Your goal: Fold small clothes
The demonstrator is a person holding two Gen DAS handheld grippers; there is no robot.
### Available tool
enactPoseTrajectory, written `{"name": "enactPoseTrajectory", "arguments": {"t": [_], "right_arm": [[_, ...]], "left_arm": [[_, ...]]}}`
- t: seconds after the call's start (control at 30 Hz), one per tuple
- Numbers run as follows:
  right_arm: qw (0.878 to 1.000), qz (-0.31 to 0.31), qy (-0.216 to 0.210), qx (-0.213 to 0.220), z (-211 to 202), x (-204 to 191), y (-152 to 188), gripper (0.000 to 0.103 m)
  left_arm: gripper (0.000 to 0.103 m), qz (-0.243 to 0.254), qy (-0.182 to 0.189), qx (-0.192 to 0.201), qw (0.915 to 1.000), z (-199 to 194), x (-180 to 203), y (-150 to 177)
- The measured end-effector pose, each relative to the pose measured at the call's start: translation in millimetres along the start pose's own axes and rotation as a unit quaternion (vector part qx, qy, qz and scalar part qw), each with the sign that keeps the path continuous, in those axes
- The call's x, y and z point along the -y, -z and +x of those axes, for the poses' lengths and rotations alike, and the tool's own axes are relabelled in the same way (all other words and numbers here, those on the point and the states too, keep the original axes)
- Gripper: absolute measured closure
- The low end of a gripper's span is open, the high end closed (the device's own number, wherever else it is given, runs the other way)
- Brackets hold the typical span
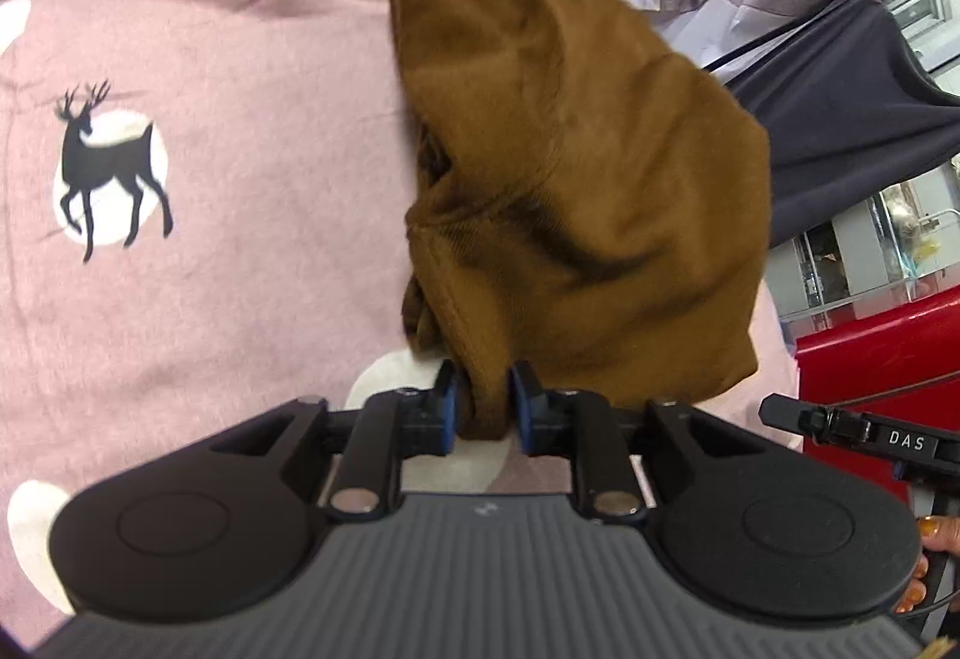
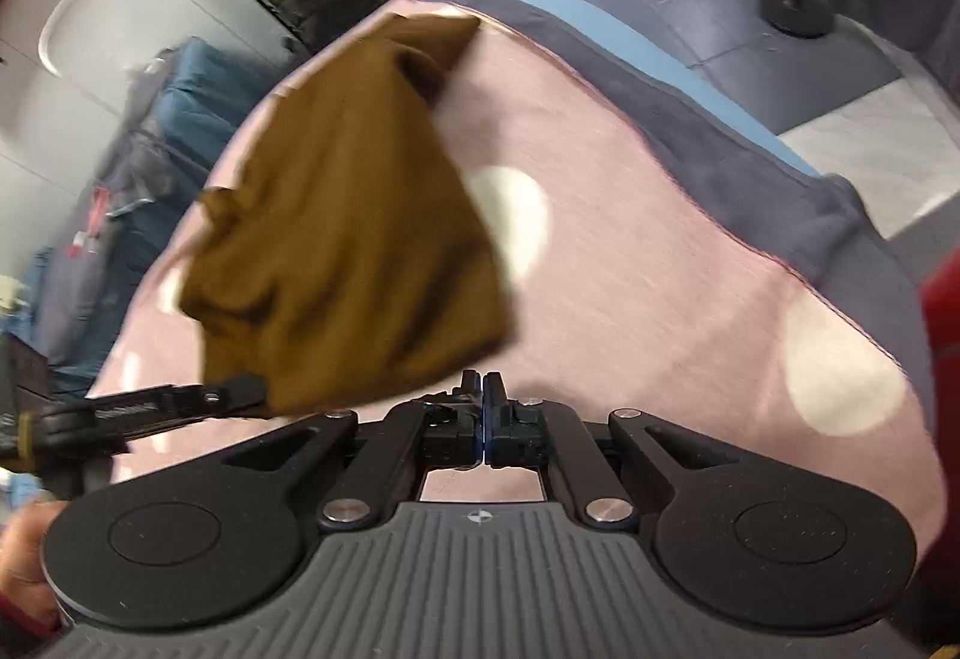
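Left gripper (image 1: pixel 485 400) nearest the lens, jaws clamped on a bunched hem of the brown garment (image 1: pixel 576 167); blue pads press the cloth from both sides. Right gripper (image 2: pixel 483 395) has jaws together with nothing between them, sitting just beside the garment's near edge, not touching as far as I can tell. Garment lies crumpled on the pink deer-print sheet (image 1: pixel 240 59), toward its right edge in the left wrist view, the near corner pulled up into the left grip.

Handling, as a judgement: light, soft knit, no stiffness, so it will sag and drape from any single hold. It shouldn't slip much on rubber pads, and it isn't fragile. Folds are stacked, so a pinch may catch several layers. Better hold: a hem or seam corner, one layer, with the right gripper taking the opposite corner to spread it flat on the sheet.
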State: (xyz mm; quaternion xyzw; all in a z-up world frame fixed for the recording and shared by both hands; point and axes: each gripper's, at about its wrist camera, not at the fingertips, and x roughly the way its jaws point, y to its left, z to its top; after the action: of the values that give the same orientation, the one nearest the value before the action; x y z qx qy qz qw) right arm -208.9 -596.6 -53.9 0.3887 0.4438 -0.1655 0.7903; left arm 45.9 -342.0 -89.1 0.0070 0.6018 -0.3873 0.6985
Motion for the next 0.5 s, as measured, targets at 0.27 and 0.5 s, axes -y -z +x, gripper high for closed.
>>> {"name": "enactPoseTrajectory", "arguments": {"t": [0.27,0.5], "right_arm": [[0.999,-0.029,0.018,0.025,-5,-23,-1,0.055],[0.985,-0.144,0.078,0.046,-15,-84,-20,0.008]], "left_arm": [[0.026,0.020,-0.037,0.001,0.9991,-14,4,7],[0.000,0.120,-0.112,0.043,0.9855,-63,42,1]]}}
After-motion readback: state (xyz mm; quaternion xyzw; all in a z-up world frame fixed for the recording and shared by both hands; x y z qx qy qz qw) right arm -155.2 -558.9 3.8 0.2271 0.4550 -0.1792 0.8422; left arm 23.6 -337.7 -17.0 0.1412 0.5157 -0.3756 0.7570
